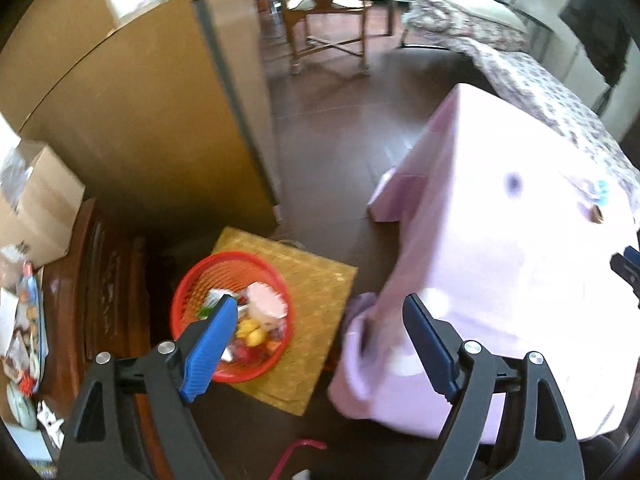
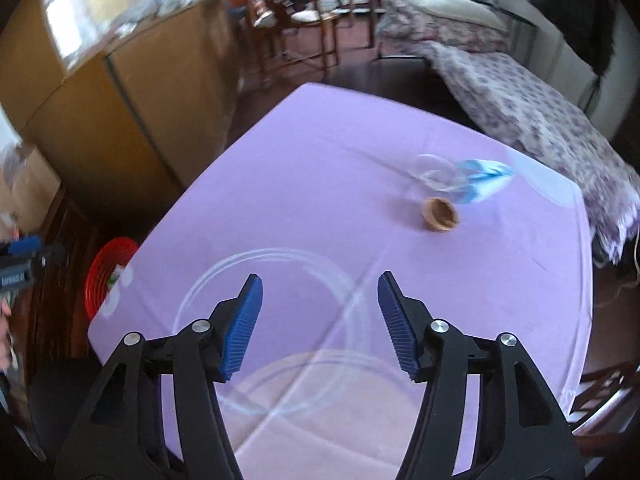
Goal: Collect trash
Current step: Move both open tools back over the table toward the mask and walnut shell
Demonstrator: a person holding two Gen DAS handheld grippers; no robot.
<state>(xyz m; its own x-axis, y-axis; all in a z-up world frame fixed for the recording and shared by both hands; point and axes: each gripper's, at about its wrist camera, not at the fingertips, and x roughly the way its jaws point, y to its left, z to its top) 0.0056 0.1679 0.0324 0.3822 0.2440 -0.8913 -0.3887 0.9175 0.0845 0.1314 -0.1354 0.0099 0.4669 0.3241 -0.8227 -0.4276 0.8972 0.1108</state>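
A red mesh basket (image 1: 234,316) holding several pieces of trash, among them a pink cup and yellow bits, stands on a yellow mat on the floor beside the lilac-covered table (image 1: 500,280). My left gripper (image 1: 318,312) hangs open above the basket and the table's edge, nothing between its fingers. In the right wrist view my right gripper (image 2: 320,292) is open and empty over the table (image 2: 320,184). Farther out on the cloth lie a small brown cup (image 2: 440,214) on its side, a clear plastic cup (image 2: 436,172) and a blue-white wrapper (image 2: 486,174). The basket (image 2: 106,274) shows at the table's left edge.
A clear round plate (image 2: 276,296) lies under my right gripper. A tall brown cabinet (image 1: 152,112) stands left of the basket, with a cardboard box (image 1: 36,208) and a cluttered dark wooden sideboard (image 1: 84,300). A bed with a flowered cover (image 2: 532,112) and wooden chairs (image 1: 328,12) lie beyond.
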